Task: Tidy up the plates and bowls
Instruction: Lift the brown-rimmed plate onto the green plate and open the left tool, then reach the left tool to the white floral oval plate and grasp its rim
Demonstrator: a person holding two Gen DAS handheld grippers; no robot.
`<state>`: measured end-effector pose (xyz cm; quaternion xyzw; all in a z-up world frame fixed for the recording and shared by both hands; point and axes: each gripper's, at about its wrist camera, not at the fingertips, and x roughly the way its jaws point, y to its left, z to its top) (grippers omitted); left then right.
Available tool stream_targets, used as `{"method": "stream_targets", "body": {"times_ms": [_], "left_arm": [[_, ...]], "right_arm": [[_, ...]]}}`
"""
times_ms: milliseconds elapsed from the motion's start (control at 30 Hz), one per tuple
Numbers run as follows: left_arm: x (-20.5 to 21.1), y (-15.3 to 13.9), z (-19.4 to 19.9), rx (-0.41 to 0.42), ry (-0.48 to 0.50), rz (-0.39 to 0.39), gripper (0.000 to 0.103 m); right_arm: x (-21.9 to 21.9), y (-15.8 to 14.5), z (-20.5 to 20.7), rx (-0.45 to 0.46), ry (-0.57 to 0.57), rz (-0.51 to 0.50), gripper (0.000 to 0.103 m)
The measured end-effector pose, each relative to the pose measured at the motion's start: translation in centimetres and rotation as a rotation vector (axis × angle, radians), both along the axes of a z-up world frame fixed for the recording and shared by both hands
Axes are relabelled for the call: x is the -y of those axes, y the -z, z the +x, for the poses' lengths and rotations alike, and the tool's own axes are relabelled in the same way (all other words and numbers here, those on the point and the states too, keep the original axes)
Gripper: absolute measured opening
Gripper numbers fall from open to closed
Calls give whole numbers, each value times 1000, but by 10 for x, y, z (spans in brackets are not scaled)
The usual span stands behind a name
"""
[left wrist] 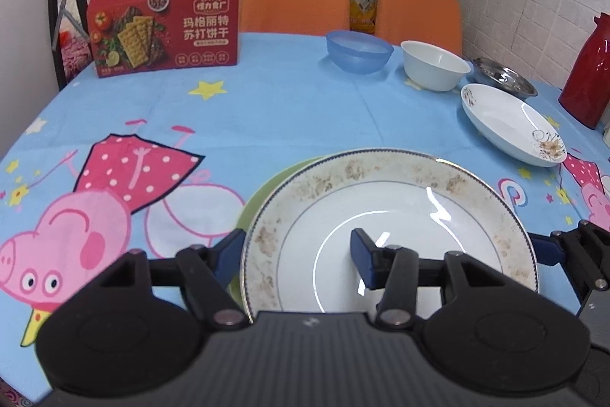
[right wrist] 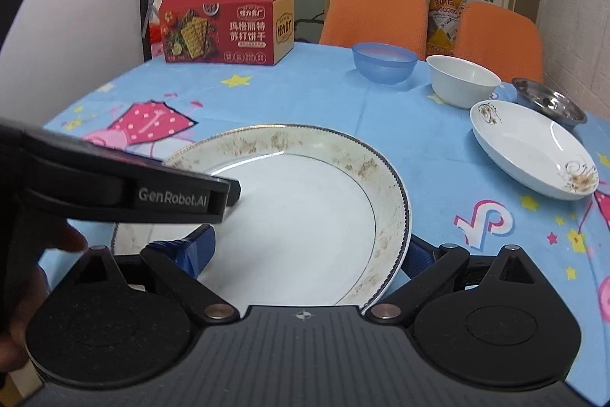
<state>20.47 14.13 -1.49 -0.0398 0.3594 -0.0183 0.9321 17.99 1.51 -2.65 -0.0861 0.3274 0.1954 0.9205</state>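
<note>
So both grippers are down at the big white plate (left wrist: 381, 216) with the brownish speckled rim, which sits near the front of the table on top of a green plate (left wrist: 263, 193) that only peeks out along its left edge. The left gripper (left wrist: 297, 254) straddles the plate's left rim, one blue pad outside the edge and the other over the white middle, and I can't tell if the pads are actually pinching it. The right gripper (right wrist: 309, 254) does the same on the right rim with its jaws spread wide, one finger over the plate and one outside, nothing clamped that I can see. Further back on the Peppa Pig tablecloth (left wrist: 267, 109) there's a blue bowl (left wrist: 358, 50), a white bowl (left wrist: 434, 63), a steel bowl (left wrist: 503, 77) and a flower-print dish (left wrist: 511, 124) lined up toward the right. A red cracker box (left wrist: 164, 21) stands at the far left, with a red thermos (left wrist: 591, 71) at the right edge.
</note>
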Motion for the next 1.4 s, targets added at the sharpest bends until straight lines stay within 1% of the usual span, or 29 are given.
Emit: {"method": "stream_targets", "body": {"times_ms": [67,133,200,300,367,467,567,700,767,867,967,1100,1233,1400], "left_arm": [[-2,-5,-3,25,-13,9,58],[-5,-10,-5,33,-25,10,58],[-8,-14,-5,33,-44,3,58],[-12,-18,-9,36,-76,-3,58],[-15,-20,-15,53,-90,-22,61],[-18,-21,-19,53,-98,-46,62],[-19,-21,-17,41,-100,-43,64],[-17,-27,-20,57,-94,-36,69],[-16,-29,-21,65,-93,-35,71],[-8,-31,-17,69,-69,-45,72],[5,-33,-9,63,-31,-67,72],[27,-36,4,49,27,-80,73],[51,-38,17,40,67,-59,73],[77,-36,31,19,98,-15,73]], "right_arm": [[2,-1,0,4,-10,3,85],[10,-3,1,2,9,33,85],[20,-7,-2,33,38,44,85],[31,-16,2,25,61,121,85],[35,-24,2,60,71,164,85],[33,-33,5,93,65,171,85],[34,-32,9,73,64,204,85],[41,-27,10,33,69,255,85],[46,-28,8,33,80,265,85],[63,-32,2,66,122,275,85],[86,-34,-2,83,178,261,85],[118,-34,-5,85,265,254,85],[146,-30,-3,71,344,263,85],[171,-23,0,50,399,284,85]]}}
